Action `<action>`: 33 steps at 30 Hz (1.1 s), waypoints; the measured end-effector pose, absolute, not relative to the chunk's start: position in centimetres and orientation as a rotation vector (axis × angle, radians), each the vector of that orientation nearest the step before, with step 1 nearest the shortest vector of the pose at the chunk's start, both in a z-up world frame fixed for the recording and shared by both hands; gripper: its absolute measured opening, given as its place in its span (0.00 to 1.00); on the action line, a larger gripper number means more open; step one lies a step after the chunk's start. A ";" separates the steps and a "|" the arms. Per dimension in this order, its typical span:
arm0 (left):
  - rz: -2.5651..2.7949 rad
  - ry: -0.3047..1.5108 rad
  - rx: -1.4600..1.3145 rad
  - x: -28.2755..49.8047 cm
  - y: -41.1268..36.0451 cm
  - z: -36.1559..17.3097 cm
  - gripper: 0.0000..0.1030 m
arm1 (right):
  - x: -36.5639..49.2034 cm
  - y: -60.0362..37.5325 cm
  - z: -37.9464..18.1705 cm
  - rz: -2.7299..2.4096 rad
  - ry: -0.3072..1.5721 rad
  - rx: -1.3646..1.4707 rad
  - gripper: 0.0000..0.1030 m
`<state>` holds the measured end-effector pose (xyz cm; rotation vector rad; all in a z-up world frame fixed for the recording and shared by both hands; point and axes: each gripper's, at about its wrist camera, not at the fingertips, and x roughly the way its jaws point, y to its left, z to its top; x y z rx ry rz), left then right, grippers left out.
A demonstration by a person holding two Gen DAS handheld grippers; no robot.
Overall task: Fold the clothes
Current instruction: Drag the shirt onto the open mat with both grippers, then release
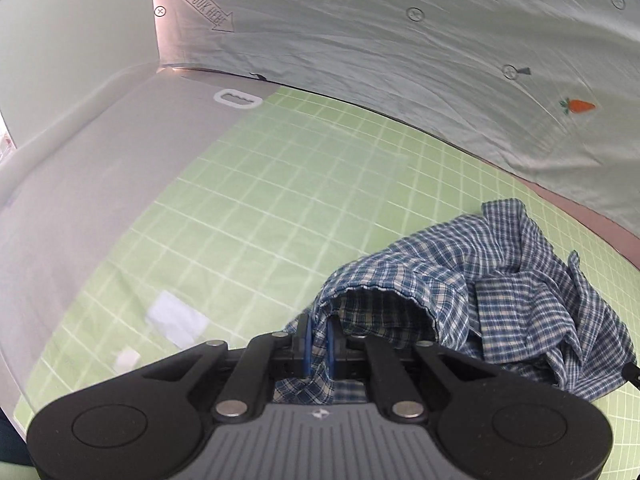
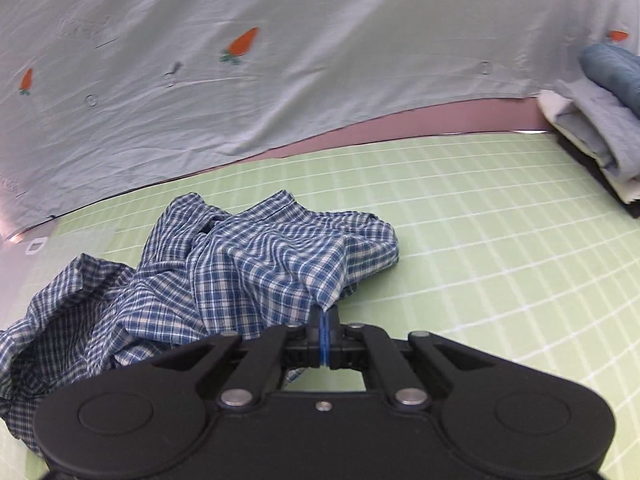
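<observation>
A blue and white checked shirt (image 1: 500, 280) lies crumpled on the green grid mat (image 1: 260, 208). My left gripper (image 1: 319, 330) is shut on the shirt's hem, the cloth pinched between its blue pads, with a rounded opening of the fabric just beyond. In the right wrist view the same checked shirt (image 2: 240, 272) is heaped at the left and centre of the green mat (image 2: 500, 240). My right gripper (image 2: 324, 320) is shut on a bunched fold at the shirt's near right edge, and the cloth rises in a peak from its fingertips.
A pale sheet (image 2: 280, 60) printed with orange carrots hangs behind the mat. A stack of folded light-blue and white clothes (image 2: 592, 140) sits at the far right. Bare grey table (image 1: 100, 184) lies left of the mat, with a white ring-shaped piece (image 1: 238, 99) at its far edge.
</observation>
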<state>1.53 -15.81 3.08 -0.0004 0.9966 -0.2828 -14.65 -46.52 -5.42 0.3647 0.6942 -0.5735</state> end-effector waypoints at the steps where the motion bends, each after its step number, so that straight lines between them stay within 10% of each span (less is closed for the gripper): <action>1: -0.279 0.997 0.000 1.1 -16.1 3.2 0.09 | -16.0 -47.6 -5.4 -0.590 0.696 0.370 0.00; 9: -0.189 1.095 -0.107 -3.2 -18.5 0.8 0.09 | -27.1 -56.0 -5.4 -0.722 0.707 0.411 0.01; 17: -0.109 1.111 -0.110 -4.3 -19.2 1.1 0.15 | -31.7 -58.3 -5.2 -0.753 0.688 0.437 0.27; 33: -0.242 1.302 -0.035 -6.6 -20.3 -2.8 0.50 | -29.7 -55.8 -5.2 -0.775 0.705 0.457 0.52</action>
